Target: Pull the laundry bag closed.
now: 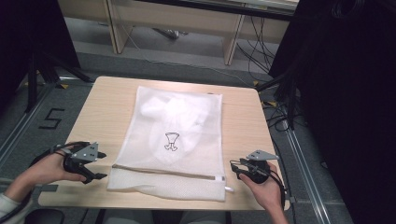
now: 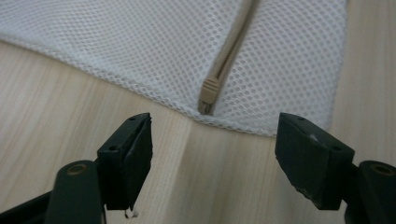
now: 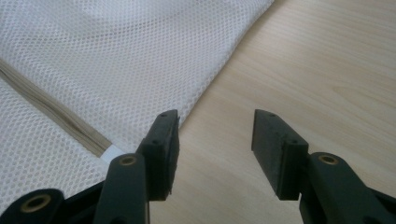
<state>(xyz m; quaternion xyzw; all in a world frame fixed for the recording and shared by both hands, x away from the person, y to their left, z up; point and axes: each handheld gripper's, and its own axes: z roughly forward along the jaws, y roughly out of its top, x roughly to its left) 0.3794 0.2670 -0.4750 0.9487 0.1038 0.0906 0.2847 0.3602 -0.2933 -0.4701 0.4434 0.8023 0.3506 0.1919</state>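
A white mesh laundry bag lies flat in the middle of the wooden table, with a white garment bearing a small black print inside it. A beige zipper runs across the bag near its front end. My left gripper stands open just off the bag's left edge; the zipper's closed end lies a little ahead of its jaws. My right gripper is open beside the bag's right edge, nothing between its jaws. A white zipper tab pokes out at the front right.
Black stands and cables flank the table on both sides. A wooden desk frame stands on the floor behind it. Bare wood lies left and right of the bag.
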